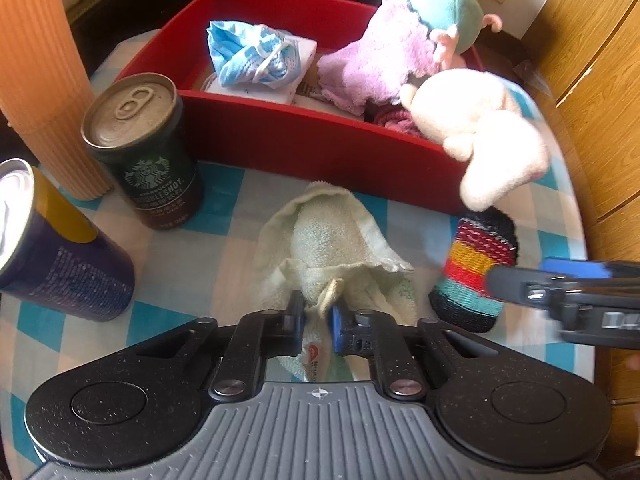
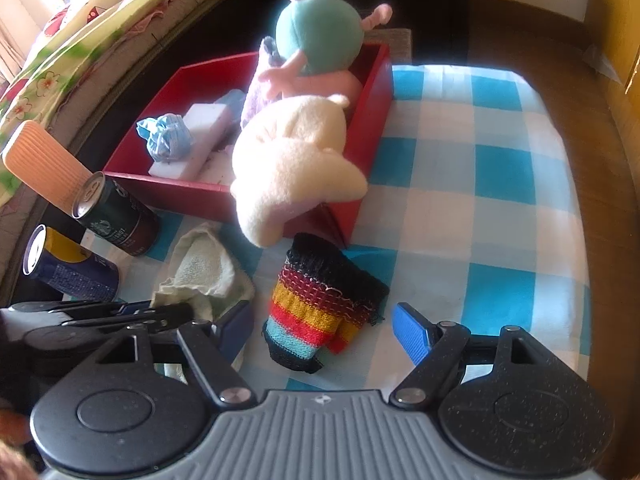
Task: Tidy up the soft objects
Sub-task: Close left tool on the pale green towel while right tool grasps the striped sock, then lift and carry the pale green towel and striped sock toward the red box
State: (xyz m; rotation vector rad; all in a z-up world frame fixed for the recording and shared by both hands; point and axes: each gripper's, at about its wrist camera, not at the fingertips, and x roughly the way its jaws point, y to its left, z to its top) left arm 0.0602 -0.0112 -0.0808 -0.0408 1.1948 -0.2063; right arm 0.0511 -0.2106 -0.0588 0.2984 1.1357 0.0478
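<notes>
A pale green towel (image 1: 332,248) lies crumpled on the checked cloth in front of the red box (image 1: 304,140). My left gripper (image 1: 316,320) is shut on the towel's near edge. The towel also shows in the right wrist view (image 2: 204,272). A striped knit sock (image 2: 320,304) lies right of the towel, and it shows in the left wrist view (image 1: 476,272) too. My right gripper (image 2: 324,332) is open, its fingers either side of the sock's near end. The red box (image 2: 372,92) holds a cream plush (image 2: 296,164), a teal-headed plush (image 2: 320,36), a purple cloth (image 1: 376,64) and a blue cloth (image 1: 252,56).
A Starbucks can (image 1: 148,156), a purple and yellow can (image 1: 56,248) and an orange ribbed cup (image 1: 40,76) stand on the left. The checked cloth (image 2: 480,200) stretches bare to the right of the box. Wooden cabinets (image 1: 600,60) stand at the far right.
</notes>
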